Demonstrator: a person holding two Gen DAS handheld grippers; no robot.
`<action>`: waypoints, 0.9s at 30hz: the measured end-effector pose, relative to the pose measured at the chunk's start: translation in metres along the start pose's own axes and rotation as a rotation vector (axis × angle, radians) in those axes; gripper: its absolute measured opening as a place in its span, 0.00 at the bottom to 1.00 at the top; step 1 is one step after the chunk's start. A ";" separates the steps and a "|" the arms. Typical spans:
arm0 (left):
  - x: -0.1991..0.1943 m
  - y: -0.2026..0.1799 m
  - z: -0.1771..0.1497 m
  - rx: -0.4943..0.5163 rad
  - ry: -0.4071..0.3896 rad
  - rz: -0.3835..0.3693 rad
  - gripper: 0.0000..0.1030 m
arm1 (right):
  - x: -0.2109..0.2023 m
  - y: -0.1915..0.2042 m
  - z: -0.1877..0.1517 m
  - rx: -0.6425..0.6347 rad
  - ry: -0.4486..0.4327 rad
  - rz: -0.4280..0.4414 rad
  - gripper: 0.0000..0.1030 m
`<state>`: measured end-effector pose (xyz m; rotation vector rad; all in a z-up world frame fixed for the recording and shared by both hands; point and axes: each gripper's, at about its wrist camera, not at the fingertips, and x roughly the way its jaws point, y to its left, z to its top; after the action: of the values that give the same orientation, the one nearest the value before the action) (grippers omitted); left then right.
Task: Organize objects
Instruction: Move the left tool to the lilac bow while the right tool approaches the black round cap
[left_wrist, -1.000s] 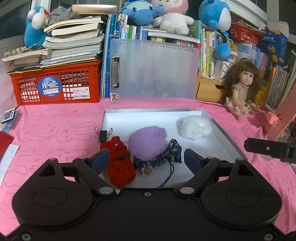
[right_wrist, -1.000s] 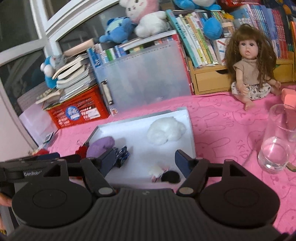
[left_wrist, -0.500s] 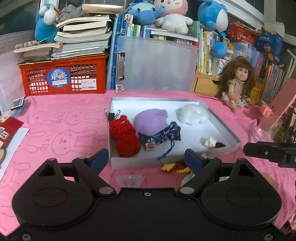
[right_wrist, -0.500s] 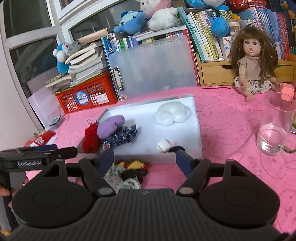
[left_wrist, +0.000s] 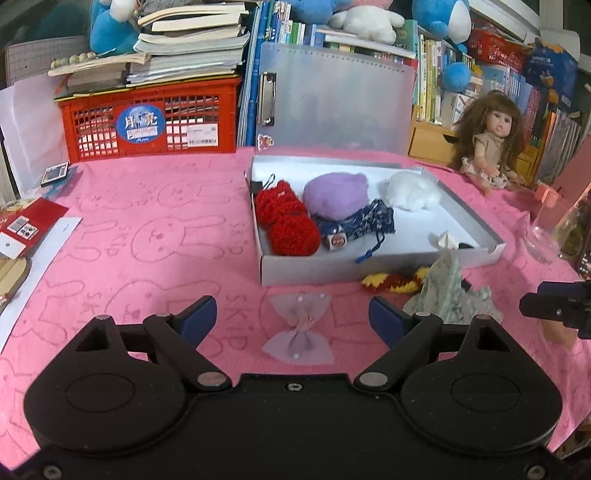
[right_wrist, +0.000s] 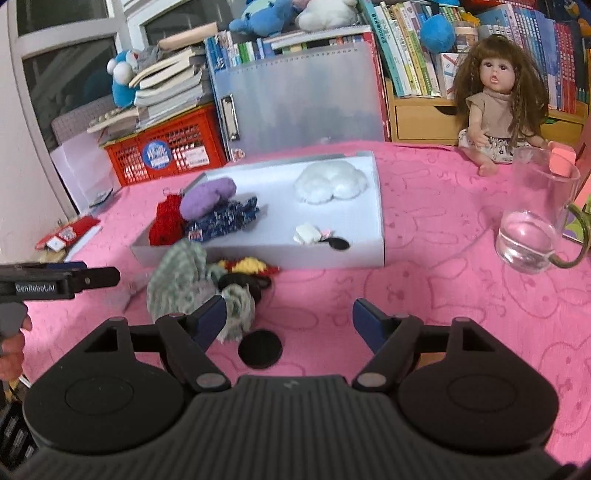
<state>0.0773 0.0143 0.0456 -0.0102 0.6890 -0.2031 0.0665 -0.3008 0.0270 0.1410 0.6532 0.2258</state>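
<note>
Red crate (left_wrist: 151, 122) stands at the rear left of the table (left_wrist: 147, 236), which is covered in pink rabbit-print cloth; a stack of books (left_wrist: 184, 48) rests on top of the crate. Translucent clip folder (left_wrist: 332, 107) stands upright just beside the crate. Shelved books (right_wrist: 406, 48) line the back, with blue and white plush toys (right_wrist: 295, 14) above. Doll (right_wrist: 495, 99) sits at rear right. Glass mug (right_wrist: 532, 218) stands near the doll, holding a little water. Red packet (left_wrist: 26, 225) lies at the left edge.
</note>
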 end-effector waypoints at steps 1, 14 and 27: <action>0.001 0.000 -0.002 0.001 0.004 0.003 0.86 | 0.001 0.002 -0.002 -0.011 0.005 -0.003 0.82; 0.014 -0.002 -0.018 0.004 0.036 0.012 0.86 | 0.011 0.015 -0.019 -0.074 0.046 0.006 0.82; 0.020 -0.005 -0.021 0.011 0.031 -0.002 0.81 | 0.015 0.025 -0.025 -0.123 0.049 0.028 0.79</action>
<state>0.0781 0.0066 0.0173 0.0030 0.7185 -0.2092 0.0589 -0.2718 0.0034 0.0262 0.6842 0.2960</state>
